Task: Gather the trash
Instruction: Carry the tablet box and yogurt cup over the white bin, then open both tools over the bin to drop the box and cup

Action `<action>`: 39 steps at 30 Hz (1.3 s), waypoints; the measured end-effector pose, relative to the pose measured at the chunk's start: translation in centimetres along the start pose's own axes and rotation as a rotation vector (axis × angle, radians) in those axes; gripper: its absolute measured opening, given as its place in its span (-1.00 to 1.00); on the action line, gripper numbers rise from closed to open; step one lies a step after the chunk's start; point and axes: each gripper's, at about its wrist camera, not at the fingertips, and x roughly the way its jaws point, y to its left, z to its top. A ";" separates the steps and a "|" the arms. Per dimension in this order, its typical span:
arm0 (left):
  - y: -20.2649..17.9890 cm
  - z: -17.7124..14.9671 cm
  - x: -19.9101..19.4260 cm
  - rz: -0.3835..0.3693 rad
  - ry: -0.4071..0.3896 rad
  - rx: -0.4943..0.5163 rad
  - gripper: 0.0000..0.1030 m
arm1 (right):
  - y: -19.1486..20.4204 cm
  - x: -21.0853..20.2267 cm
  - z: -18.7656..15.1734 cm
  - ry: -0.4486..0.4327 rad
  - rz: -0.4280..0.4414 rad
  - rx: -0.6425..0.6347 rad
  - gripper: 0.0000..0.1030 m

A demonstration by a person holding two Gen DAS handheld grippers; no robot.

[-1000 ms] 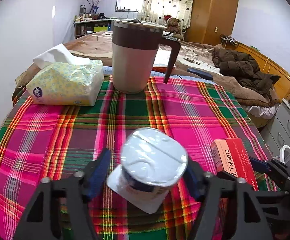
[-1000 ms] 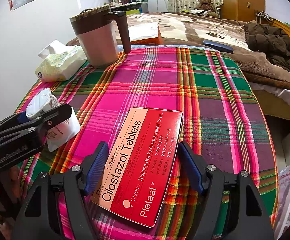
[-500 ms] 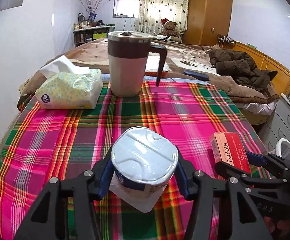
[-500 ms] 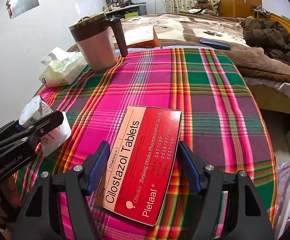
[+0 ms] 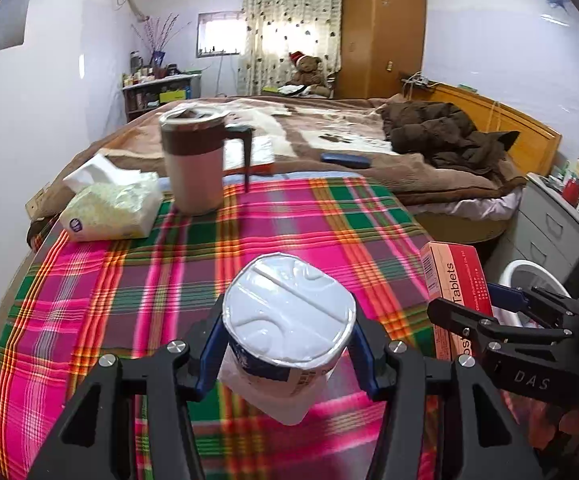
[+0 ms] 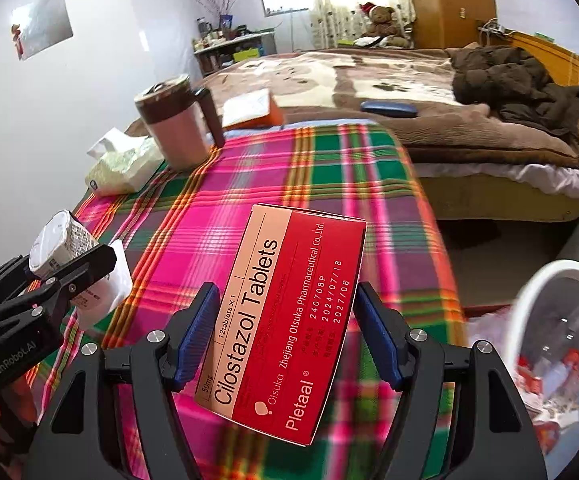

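Lifting trash off the plaid tablecloth [image 5: 297, 216].
Left gripper [image 5: 287, 354] clamps a foil-lidded cup [image 5: 289, 316]; right gripper [image 6: 285, 340] clamps a red tablet box [image 6: 285, 316], white bin [image 6: 561, 320] beside.

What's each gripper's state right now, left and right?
Left gripper: closed on the white foil-lidded plastic cup, lifted off the plaid tablecloth.
Right gripper: closed on the red cardboard tablet box, lifted too.

White bin [image 6: 561, 344]: cut off at the frame edge, contents blurred. Shelf clutter [image 5: 151, 76]: too small to identify. Tablecloth [image 5: 249, 440] near the lens: smeared.
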 end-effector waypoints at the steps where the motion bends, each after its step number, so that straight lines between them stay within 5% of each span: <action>1: -0.5 0.1 -0.2 -0.008 -0.002 0.005 0.09 | -0.4 -0.5 -0.1 -0.008 -0.006 0.005 0.36; 23: -14.1 0.2 -2.8 -0.178 -0.036 0.153 0.09 | -10.0 -8.4 -2.3 -0.096 -0.135 0.124 0.37; 39: -23.4 -1.0 -1.0 -0.324 0.018 0.227 0.09 | -17.5 -10.6 -4.6 -0.079 -0.256 0.231 0.37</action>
